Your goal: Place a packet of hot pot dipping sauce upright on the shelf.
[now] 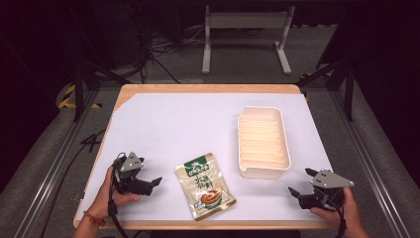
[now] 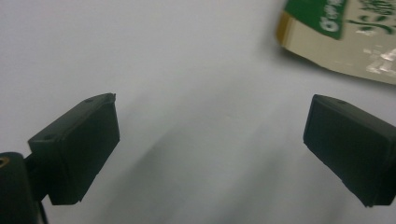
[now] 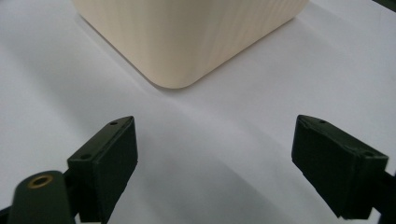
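A high camera looks forward and down over my whole worktop [image 1: 163,124]. My claw cameras sit low and close; the left shares the packet [image 2: 345,37], the right the tray [image 3: 187,37].

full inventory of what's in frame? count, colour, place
snack pouch: 1, beige with green top, flat on the sheet near the front edge, between the two grippers
tray: 1, cream, ribbed, right half of the sheet, nothing in it
sheet: 1, white, covering most of the table
table: 1, light wood
left gripper: 1, black, jaws open, left of the pouch
right gripper: 1, black, jaws open, in front of the tray
hands: 2, one on each gripper
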`<action>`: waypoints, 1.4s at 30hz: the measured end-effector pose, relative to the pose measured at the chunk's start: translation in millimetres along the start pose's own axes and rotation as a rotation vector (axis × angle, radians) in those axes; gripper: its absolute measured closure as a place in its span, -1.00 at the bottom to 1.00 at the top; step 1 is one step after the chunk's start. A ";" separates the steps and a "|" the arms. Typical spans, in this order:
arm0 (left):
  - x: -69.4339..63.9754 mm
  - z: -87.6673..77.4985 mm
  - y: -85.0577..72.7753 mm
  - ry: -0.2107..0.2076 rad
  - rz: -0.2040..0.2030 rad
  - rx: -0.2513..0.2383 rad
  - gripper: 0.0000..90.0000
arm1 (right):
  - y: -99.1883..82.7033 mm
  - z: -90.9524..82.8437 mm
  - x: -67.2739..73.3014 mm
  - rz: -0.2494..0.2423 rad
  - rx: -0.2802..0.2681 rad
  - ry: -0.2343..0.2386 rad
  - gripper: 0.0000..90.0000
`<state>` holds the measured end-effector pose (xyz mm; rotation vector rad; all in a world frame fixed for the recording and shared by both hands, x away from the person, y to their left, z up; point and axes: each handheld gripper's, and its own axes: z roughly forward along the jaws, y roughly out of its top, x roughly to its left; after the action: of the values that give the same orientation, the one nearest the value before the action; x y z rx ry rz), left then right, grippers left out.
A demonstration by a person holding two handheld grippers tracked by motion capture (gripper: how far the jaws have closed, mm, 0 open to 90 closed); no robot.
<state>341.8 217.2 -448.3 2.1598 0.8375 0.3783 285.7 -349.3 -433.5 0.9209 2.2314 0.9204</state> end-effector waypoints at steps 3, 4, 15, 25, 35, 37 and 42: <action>-9.2 -5.4 -4.6 -0.035 -0.001 -0.002 -0.79 | 0.9 -1.3 0.7 -0.007 -0.005 -0.005 -0.67; -11.2 -5.6 -5.7 -0.037 -0.002 -0.002 -0.78 | 2.3 -2.0 1.3 -0.006 -0.008 -0.006 -0.67; -22.9 7.9 9.3 -0.112 0.051 0.094 -0.63 | 3.2 3.6 3.6 -0.022 0.012 0.003 -0.67; -17.1 39.8 43.8 -0.242 0.035 0.156 -0.56 | 3.2 7.2 5.0 -0.032 0.021 0.016 -0.67; -20.1 61.8 59.9 -0.298 0.035 0.190 -0.67 | 2.8 7.5 5.2 -0.028 0.025 0.025 -0.67; -20.7 62.8 60.6 -0.306 0.026 0.192 -0.66 | 2.8 7.5 5.3 -0.030 0.025 0.025 -0.67; -19.8 63.6 60.8 -0.402 -0.009 0.130 -0.64 | 2.2 8.3 3.4 -0.007 0.023 0.041 -0.67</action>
<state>386.4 138.8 -444.2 2.2437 0.6561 -0.1193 290.1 -342.4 -437.7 0.9113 2.2832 0.9194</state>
